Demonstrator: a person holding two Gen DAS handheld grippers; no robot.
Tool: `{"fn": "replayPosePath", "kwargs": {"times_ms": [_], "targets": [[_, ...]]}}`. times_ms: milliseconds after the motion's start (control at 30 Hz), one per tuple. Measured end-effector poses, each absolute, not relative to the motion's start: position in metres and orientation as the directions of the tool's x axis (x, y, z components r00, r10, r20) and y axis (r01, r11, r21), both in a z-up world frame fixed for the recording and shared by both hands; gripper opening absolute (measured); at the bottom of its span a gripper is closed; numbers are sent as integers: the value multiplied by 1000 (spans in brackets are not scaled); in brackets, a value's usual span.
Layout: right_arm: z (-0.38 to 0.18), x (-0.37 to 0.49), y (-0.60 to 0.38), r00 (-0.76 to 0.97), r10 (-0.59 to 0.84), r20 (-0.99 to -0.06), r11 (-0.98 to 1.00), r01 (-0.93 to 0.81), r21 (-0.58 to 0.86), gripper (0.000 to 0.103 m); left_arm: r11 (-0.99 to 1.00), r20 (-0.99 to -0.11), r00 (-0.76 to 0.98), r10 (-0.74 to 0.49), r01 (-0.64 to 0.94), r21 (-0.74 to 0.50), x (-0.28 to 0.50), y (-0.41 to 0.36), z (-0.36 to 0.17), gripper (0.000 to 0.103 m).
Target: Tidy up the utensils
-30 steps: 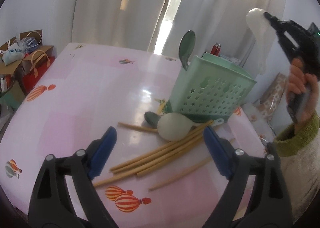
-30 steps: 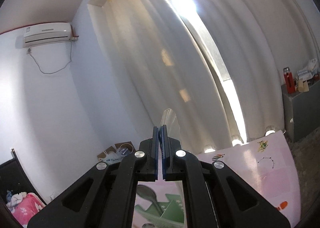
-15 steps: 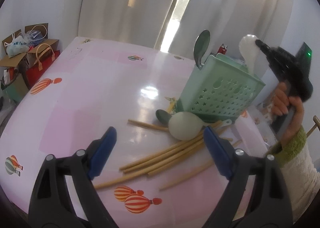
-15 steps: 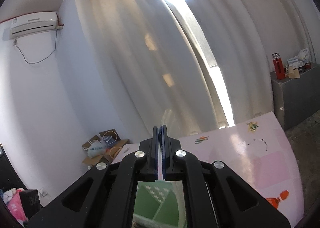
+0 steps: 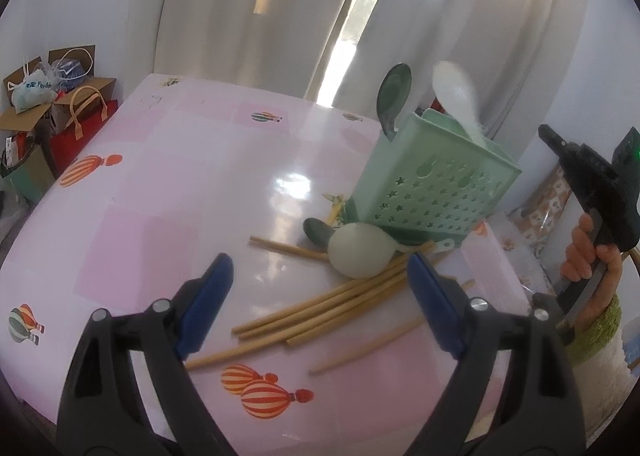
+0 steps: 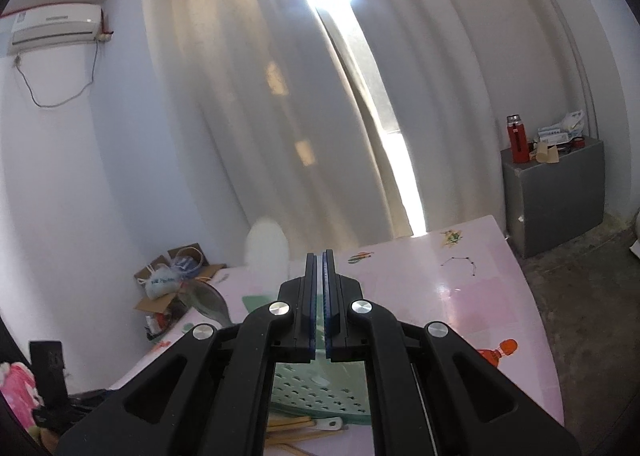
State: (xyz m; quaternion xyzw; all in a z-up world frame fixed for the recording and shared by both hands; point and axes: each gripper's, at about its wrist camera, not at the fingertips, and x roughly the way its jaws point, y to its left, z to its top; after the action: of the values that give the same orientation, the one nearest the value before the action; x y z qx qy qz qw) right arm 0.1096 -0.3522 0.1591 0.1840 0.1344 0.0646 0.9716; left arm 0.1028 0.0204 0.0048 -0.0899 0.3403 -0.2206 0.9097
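A green perforated basket (image 5: 432, 183) stands on the pink table (image 5: 160, 195), seen from above in the right wrist view (image 6: 316, 388). A dark green spoon (image 5: 394, 91) stands in it. Beside that spoon a white spoon (image 5: 456, 95) leans in the basket, blurred; it also shows left of the fingers (image 6: 266, 252). My right gripper (image 5: 546, 133) is right of the basket, apart from that spoon, shut with nothing between its pads (image 6: 319, 256). My left gripper (image 5: 316, 268) hangs open over several loose chopsticks (image 5: 320, 312), another white spoon (image 5: 360, 252) and a dark spoon (image 5: 316, 230).
A hand (image 5: 592, 256) in a green cuff holds the right gripper beyond the table's right edge. Cardboard boxes and bags (image 5: 52, 103) sit on the floor at the left. A grey cabinet (image 6: 552, 191) with a red bottle stands by the curtains.
The right gripper has come down and drawn back to the right. The white spoon it held up now leans in the basket, free of it. The left gripper has stayed put.
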Motion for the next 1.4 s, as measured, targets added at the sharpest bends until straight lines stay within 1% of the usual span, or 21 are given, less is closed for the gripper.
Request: {"fn": "replayPosePath", "kwargs": {"times_ms": [67,100,133,200,333,467,533,633,767,833,967,1000,1033,1133,1233,1267,1333,1367,1400], "targets": [[163,115,-356,946,219,-240,907,-107,408,7,886,-573,676,-463,341,-314,101,21,7,84],[166,121,-359,935,255,-245,892,-130,434,19,886,-572,677,-463,340,-315,100,21,7,84],[167,129,-362,922,292,-255,874,-149,462,36,886,-572,677,-463,340,-315,100,22,7,84],[171,142,-367,900,348,-261,844,-179,506,44,886,-575,674,-463,340,-316,99,22,8,84],[179,164,-370,861,425,-278,807,-221,548,47,888,-575,677,-459,333,-316,98,24,7,84],[184,172,-352,825,469,-314,815,-268,513,52,889,-581,674,-456,323,-324,100,27,4,84],[184,176,-335,794,495,-354,828,-307,469,55,890,-584,673,-454,320,-323,102,27,2,84],[179,181,-308,742,510,-434,849,-356,390,56,890,-587,669,-455,316,-329,103,28,0,84],[170,193,-284,684,477,-552,879,-368,304,56,888,-585,670,-457,317,-332,103,28,-1,84],[165,198,-283,663,468,-584,884,-357,303,56,885,-581,670,-463,317,-340,104,29,0,84],[160,212,-282,609,481,-631,877,-347,333,56,865,-538,680,-498,344,-365,106,29,11,84],[160,214,-281,599,481,-640,877,-345,335,56,855,-524,678,-515,359,-375,108,28,15,82],[161,218,-282,593,479,-648,878,-338,340,56,843,-510,675,-533,375,-385,110,27,19,76],[163,228,-286,566,495,-659,869,-321,376,56,771,-435,643,-630,450,-451,123,19,36,66],[164,232,-291,557,505,-660,863,-298,409,56,697,-368,603,-708,512,-502,139,7,50,58],[165,232,-293,557,512,-654,858,-289,426,56,678,-357,587,-727,528,-512,148,0,53,56],[164,228,-298,561,535,-632,841,-282,462,56,668,-359,572,-737,542,-510,161,-12,57,44],[163,224,-298,563,541,-625,836,-279,472,56,669,-365,568,-738,543,-507,169,-19,58,42],[162,219,-301,570,543,-616,833,-272,481,56,673,-374,566,-735,539,-506,174,-23,58,37]]}}
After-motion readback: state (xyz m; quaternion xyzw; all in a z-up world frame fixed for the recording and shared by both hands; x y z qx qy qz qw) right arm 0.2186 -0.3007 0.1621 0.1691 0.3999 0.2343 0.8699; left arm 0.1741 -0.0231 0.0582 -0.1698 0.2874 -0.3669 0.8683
